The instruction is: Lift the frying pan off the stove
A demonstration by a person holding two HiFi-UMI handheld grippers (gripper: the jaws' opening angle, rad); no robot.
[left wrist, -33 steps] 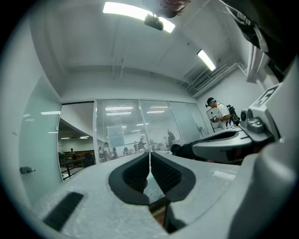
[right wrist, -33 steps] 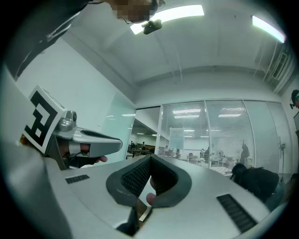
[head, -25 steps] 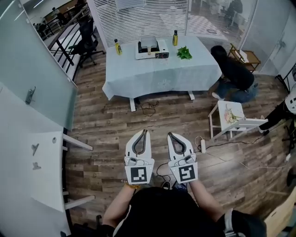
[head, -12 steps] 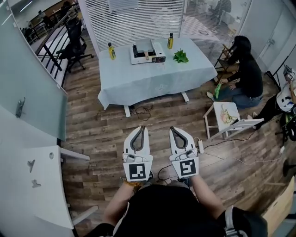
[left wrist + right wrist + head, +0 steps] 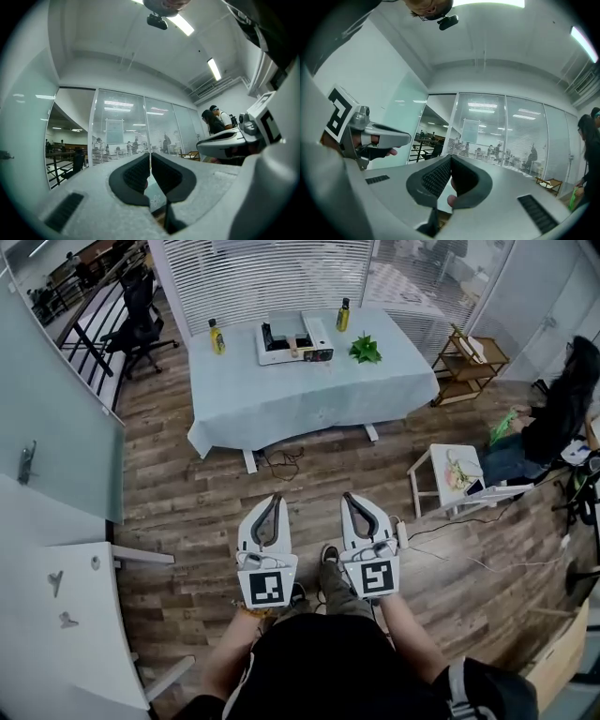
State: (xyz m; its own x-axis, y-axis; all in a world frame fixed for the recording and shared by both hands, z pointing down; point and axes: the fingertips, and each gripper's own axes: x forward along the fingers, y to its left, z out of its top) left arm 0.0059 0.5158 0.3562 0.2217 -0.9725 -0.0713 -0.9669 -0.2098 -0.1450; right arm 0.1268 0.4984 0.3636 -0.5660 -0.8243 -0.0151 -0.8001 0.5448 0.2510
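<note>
Head view: holding left gripper [image 5: 273,499] and right gripper [image 5: 349,498] level, side by side, well apart from frying pan [image 5: 286,327] atop stove [image 5: 316,345] on the far table [image 5: 309,395]; probably a carrying posture for the approach.
Left gripper view: pinched fully together, gripping nothing.
Right gripper view: likewise closed tight and empty.

White box-shaped stove [image 5: 292,339] on far pale-blue-clothed table [image 5: 309,390]: too small to tell what rests on top. Dark-clothed person [image 5: 555,413] at far right: cut off by edge.
</note>
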